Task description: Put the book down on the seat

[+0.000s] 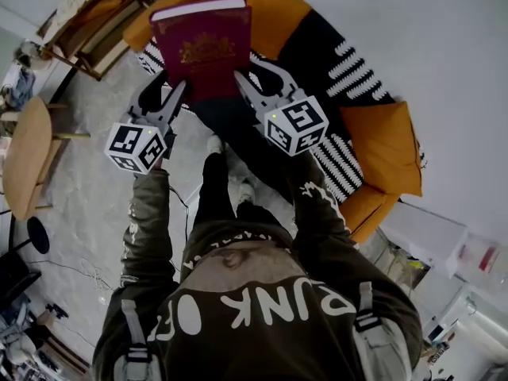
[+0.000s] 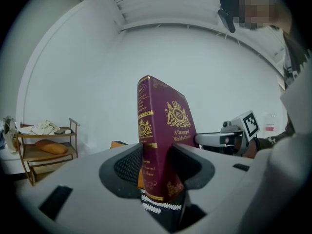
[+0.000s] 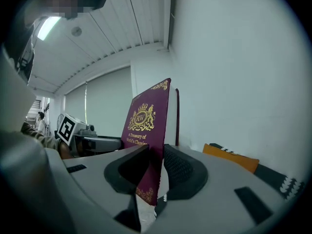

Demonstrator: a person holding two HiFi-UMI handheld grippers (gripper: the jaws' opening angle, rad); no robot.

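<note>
A thick maroon book point(image 1: 202, 50) with gold print is held up in the air between both grippers, over the sofa seat point(image 1: 317, 62). My left gripper point(image 1: 176, 92) is shut on the book's spine corner point(image 2: 156, 160), its jaws pressed on both covers. My right gripper point(image 1: 243, 81) is shut on the book's open-edge corner point(image 3: 152, 165), where white page edges show between the covers. In the left gripper view the other gripper's marker cube point(image 2: 249, 123) shows to the right. The book stands upright with its front cover towards me.
The sofa has orange cushions point(image 1: 381, 145) and a black throw with white marks point(image 1: 349, 78). A wooden shelf cart point(image 1: 95, 22) stands at the upper left, with a round wooden table point(image 1: 28, 153) beside it. Cables lie on the pale floor point(image 1: 87, 236).
</note>
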